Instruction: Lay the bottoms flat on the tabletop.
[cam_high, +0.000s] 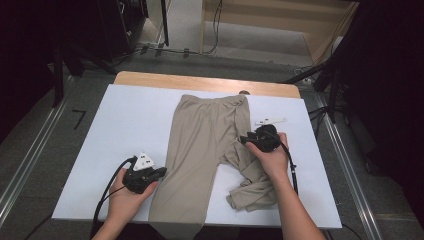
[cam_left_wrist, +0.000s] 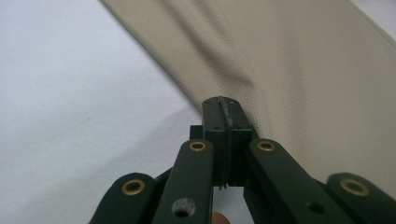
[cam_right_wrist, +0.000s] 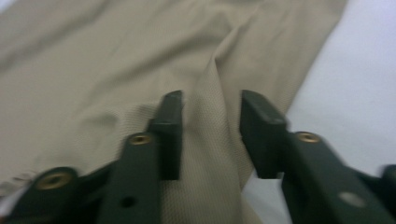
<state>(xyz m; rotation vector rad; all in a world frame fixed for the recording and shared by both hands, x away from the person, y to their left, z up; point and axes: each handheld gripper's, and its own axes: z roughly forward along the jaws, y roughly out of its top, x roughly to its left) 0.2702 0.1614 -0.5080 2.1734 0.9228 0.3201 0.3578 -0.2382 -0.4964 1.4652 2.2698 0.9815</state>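
In the left gripper view we see our left gripper with its fingers pressed flat together. Whether any cloth is pinched between them, we cannot tell. Their tips sit right at the edge of a pair of beige trousers, where the fabric meets the white desk covering.

In the right gripper view our right gripper has its fingers parted, with a gap between them, and a raised fold of the trousers lies in that gap.

From the high view, the left gripper rests beside the trousers' flat leg, near the front edge. The right gripper hovers over the other leg, which is bunched and crumpled toward the front right. The waistband lies toward the far edge of the desk.
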